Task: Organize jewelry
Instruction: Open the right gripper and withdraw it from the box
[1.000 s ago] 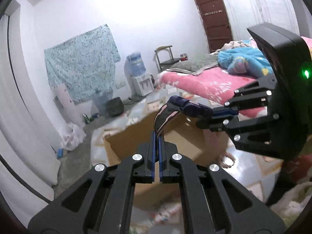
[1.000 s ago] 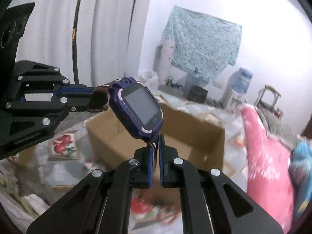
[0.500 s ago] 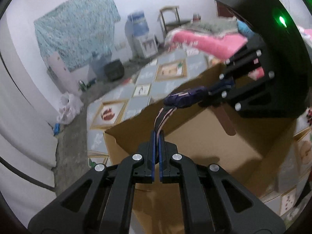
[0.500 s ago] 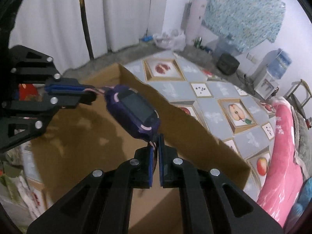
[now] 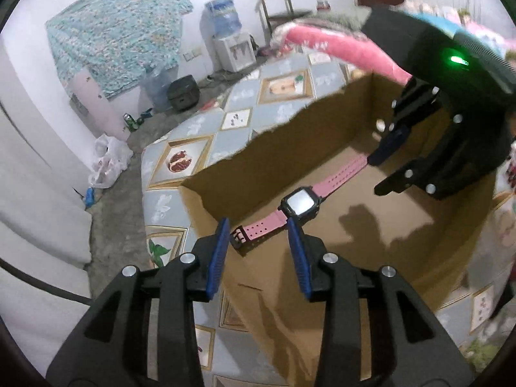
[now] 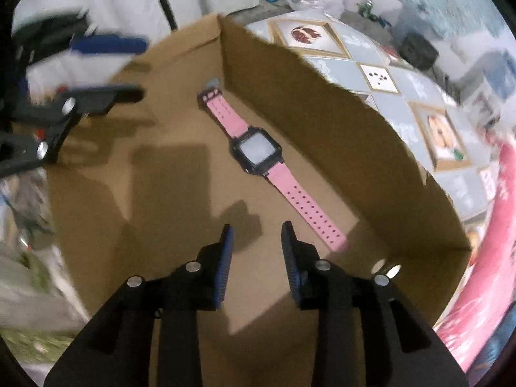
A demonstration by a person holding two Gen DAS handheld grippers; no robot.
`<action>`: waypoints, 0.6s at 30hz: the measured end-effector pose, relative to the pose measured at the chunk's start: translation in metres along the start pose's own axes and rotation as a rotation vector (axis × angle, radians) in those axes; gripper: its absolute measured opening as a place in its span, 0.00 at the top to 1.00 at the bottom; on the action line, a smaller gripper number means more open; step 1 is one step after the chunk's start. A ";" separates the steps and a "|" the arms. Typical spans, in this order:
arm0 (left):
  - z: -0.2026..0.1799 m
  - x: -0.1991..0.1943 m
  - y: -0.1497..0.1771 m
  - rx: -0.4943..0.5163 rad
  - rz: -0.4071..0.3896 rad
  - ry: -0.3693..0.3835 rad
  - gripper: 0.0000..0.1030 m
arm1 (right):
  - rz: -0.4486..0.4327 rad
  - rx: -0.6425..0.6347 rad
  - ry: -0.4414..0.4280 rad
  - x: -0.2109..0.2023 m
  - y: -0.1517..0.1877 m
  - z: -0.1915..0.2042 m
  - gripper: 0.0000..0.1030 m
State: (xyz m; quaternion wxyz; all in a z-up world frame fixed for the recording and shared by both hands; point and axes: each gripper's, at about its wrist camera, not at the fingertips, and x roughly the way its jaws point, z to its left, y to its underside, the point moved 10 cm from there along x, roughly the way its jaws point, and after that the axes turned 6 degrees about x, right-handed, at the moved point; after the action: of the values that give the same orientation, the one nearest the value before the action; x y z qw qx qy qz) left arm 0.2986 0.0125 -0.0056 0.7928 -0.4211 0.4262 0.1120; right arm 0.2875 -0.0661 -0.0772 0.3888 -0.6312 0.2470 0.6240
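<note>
- A pink-strapped smartwatch with a dark square case (image 6: 257,150) is seen lying flat, screen up, on the floor of an open brown cardboard box (image 6: 338,122).
- Its long axis runs alongside the box's far wall, buckle end toward the left gripper (image 5: 257,251).
- Both the left gripper and the right gripper (image 6: 257,242) are spread wide, nothing being held.
</note>
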 end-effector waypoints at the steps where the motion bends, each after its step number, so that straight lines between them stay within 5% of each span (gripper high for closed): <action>1: 0.004 -0.011 0.001 -0.032 -0.031 0.001 0.65 | -0.010 0.053 -0.024 -0.004 -0.004 -0.002 0.70; 9: 0.019 -0.059 0.037 -0.297 -0.156 0.024 0.65 | -0.085 0.291 -0.076 -0.007 -0.034 -0.017 0.70; 11: 0.019 -0.070 0.055 -0.364 -0.179 0.039 0.56 | -0.130 0.326 -0.080 -0.018 -0.033 -0.016 0.70; 15: 0.004 -0.089 0.098 -0.485 -0.206 0.085 0.45 | -0.308 0.368 -0.090 -0.070 -0.002 -0.001 0.70; 18: -0.014 -0.091 0.127 -0.507 -0.176 0.095 0.37 | -0.447 0.386 -0.171 -0.106 0.038 0.027 0.58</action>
State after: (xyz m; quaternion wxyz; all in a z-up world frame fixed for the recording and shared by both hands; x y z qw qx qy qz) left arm 0.1668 0.0974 -0.0127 0.6478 -0.6465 0.3829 0.1260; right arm 0.2302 -0.0847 0.0215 0.6485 -0.5298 0.1822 0.5153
